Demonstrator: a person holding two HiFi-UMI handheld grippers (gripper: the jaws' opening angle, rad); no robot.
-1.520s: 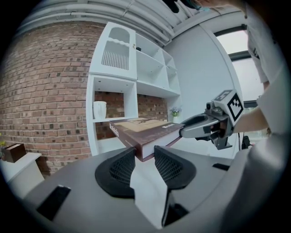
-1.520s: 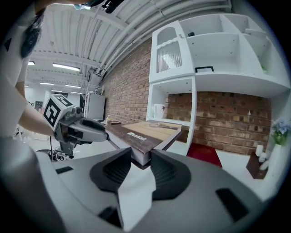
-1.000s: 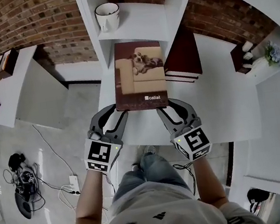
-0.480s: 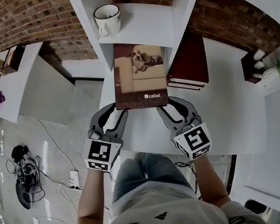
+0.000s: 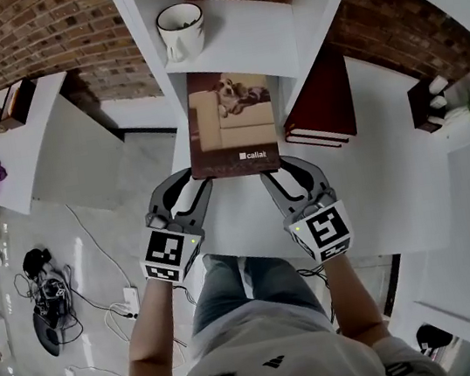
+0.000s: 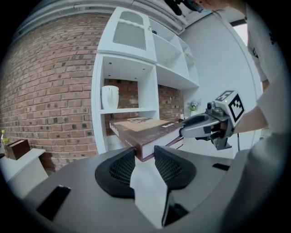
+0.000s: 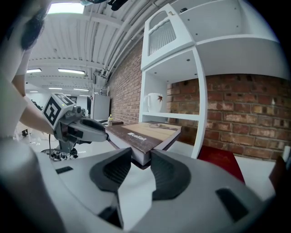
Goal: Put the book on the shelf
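Grippers: the left gripper (image 5: 200,185) and the right gripper (image 5: 268,175) each have their jaws clamped on a near corner of the book (image 5: 232,125), with the pads pressing its top and bottom faces.
Why two grips: the book is wide and thick, so a hold at each near corner likely keeps it level and stops it twisting.
Book position: it is off any surface, flat with the cover up and the spine on the person's left. Its far edge is at the opening of the shelf (image 5: 258,44) compartment below the board that carries the mug (image 5: 182,30). I cannot tell whether it is already inside.
Why flat: the book lines up just under that board, so it looks meant to slide in lying down.
Neighbours: red books (image 5: 321,107) lie stacked on the white table (image 5: 384,177) just right of the shelf upright, clear of the path.
Cover: a dog lying on a pale sofa.
Readable writing: white print near the cover's near edge looks like "caliat", beside a small white square.
Spine lettering: visible in the left gripper view, too small to read.
Gripper cubes: black-and-white square markers, no words.
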